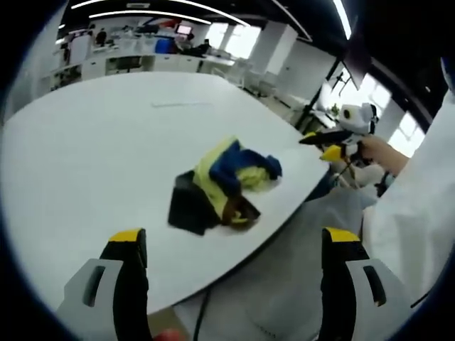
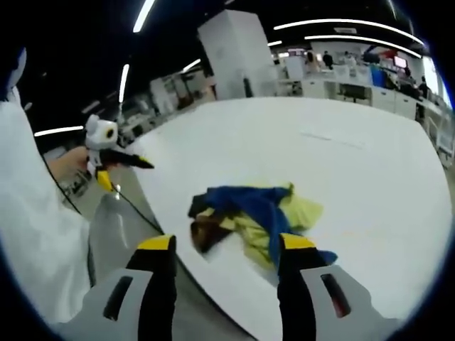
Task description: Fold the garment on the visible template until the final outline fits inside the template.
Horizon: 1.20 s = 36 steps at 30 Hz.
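My right claw (image 2: 226,245) hangs with its jaws apart, yellow tips up, over the near edge of the white table (image 2: 341,163). The garment (image 2: 259,213) lies crumpled just past my tips, blue cloth across pale yellow, with a dark brown bit at its near end. Nothing is between my jaws. To the left, well off the table, a hand (image 2: 67,162) holds the other claw (image 2: 117,160) beside a white sleeve (image 2: 28,213).
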Tool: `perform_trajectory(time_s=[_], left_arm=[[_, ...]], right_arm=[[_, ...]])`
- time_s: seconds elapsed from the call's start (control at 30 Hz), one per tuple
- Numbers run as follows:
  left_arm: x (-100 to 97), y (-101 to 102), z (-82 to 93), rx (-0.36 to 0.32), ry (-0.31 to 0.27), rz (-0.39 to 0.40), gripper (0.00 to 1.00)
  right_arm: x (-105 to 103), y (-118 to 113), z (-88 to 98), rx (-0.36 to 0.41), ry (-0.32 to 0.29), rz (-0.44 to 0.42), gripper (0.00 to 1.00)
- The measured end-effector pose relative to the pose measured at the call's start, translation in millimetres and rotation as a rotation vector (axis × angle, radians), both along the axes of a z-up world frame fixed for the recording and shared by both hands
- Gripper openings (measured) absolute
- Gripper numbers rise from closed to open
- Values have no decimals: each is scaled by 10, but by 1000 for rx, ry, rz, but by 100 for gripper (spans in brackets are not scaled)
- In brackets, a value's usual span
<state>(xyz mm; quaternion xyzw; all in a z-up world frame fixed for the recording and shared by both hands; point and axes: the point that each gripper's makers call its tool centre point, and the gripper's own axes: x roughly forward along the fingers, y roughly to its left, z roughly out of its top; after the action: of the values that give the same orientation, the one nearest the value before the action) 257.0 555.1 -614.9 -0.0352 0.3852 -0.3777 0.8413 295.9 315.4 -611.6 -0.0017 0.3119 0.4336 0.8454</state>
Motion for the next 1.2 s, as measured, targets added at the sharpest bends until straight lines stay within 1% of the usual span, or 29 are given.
perform_trajectory(time_s=[0.13, 0.33, 0.4, 0.5, 0.6, 0.83, 1.0, 1.2], left_arm=[[8, -6, -27, -2, 5, 0, 99], [6, -25, -64, -6, 15, -3, 99], [7, -36, -78, -5, 18, -7, 99], [10, -50, -92, 1, 22, -16, 99], [19, -65, -104, 7, 25, -24, 99], [35, -122, -141, 14, 34, -42, 99], [45, -149, -169, 15, 44, -50, 99], [102, -136, -212, 16, 51, -51, 99]], right_arm=[[-2, 30, -38, 1, 8, 9, 55], [33, 95, -85, 27, 21, 14, 52], [42, 140, -78, 53, 23, 17, 49], [49, 179, -101, 72, 34, 23, 44], [55, 215, -161, 74, 45, 28, 44], [82, 285, -239, 96, 62, 37, 42], [109, 326, -287, 97, 73, 46, 41], [162, 367, -333, 109, 87, 41, 40]])
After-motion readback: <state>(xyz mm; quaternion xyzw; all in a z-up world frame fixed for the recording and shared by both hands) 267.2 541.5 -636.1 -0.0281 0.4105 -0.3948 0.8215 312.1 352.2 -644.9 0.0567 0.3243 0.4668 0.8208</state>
